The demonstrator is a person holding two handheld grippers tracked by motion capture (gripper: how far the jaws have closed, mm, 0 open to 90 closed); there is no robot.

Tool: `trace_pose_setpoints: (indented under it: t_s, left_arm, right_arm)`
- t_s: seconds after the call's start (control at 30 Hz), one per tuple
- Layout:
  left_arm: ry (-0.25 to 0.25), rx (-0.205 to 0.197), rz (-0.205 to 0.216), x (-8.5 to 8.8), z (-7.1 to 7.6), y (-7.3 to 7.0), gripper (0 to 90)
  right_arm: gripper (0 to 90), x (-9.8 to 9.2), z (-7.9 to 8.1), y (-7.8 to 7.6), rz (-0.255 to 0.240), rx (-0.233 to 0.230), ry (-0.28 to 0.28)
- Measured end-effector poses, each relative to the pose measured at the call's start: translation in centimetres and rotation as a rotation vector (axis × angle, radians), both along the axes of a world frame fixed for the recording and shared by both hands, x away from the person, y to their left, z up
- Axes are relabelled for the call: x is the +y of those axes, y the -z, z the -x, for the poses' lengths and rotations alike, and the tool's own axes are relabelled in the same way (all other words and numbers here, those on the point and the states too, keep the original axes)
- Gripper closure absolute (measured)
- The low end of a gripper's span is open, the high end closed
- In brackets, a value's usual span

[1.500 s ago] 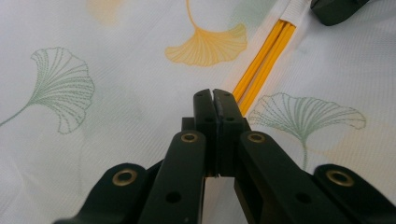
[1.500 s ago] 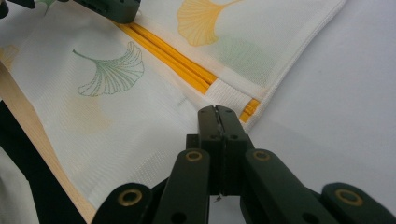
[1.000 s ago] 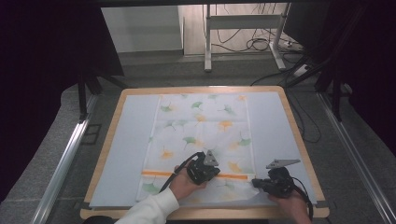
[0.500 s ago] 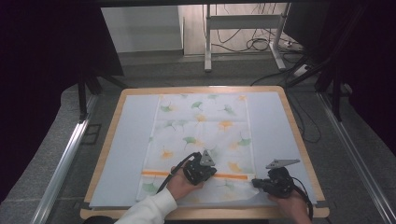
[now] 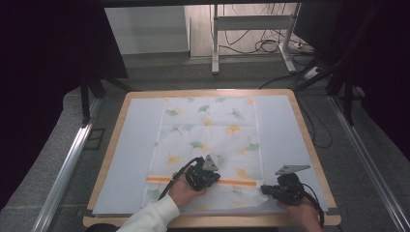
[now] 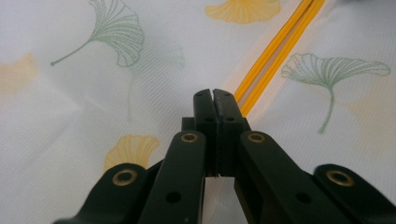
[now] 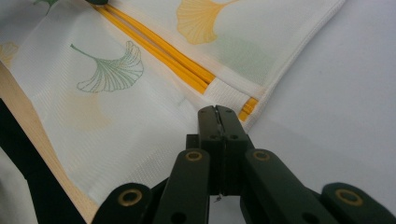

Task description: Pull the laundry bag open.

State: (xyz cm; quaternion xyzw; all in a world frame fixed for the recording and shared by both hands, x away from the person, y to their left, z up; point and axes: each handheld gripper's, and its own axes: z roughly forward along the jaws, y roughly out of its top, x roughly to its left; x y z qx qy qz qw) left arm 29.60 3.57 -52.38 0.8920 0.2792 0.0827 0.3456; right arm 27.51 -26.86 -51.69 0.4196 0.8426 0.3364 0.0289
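From above I see a wooden-rimmed table (image 5: 126, 108) covered by a pale blue mat (image 5: 126, 159). Beyond the table stand a metal frame (image 5: 251, 23) and loose cables (image 5: 270, 46) on the floor. A white cloth (image 5: 208, 140) printed with green and orange ginkgo leaves lies flat along the middle of the table, with an orange stripe (image 5: 241, 183) crossing it near the table's near edge. My left gripper (image 5: 204, 175) rests on the cloth at that stripe, jaws pressed together. My right gripper (image 5: 269, 189) sits at the cloth's near right corner, jaws clenched; I cannot tell whether fabric is pinched.
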Motion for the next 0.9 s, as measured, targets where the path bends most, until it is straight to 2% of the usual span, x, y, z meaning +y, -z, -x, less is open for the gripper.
trace_pose_setpoints:
  t_s: [0.53, 0.7, 0.8, 0.9]
  left_arm:
    - [-0.027, 0.008, -0.012, 1.2, 0.1, -0.1, 89.9]
    - [-0.045, -0.006, -0.037, 2.0, 0.2, -0.1, 89.9]
    - [-0.058, 0.016, -0.018, 2.7, 0.2, -0.1, 89.9]
    - [-0.06, 0.019, -0.022, 3.1, 0.3, -0.1, 89.9]
  right_arm:
    - [90.0, 0.0, 0.0, 0.0, -0.002, -0.001, 0.002]
    - [90.0, -0.1, 0.0, 0.0, -0.002, -0.001, 0.004]
    - [90.0, -0.1, 0.0, 0.0, -0.002, -0.001, 0.004]
    - [90.0, -0.1, 0.0, 0.0, -0.001, 0.0, 0.005]
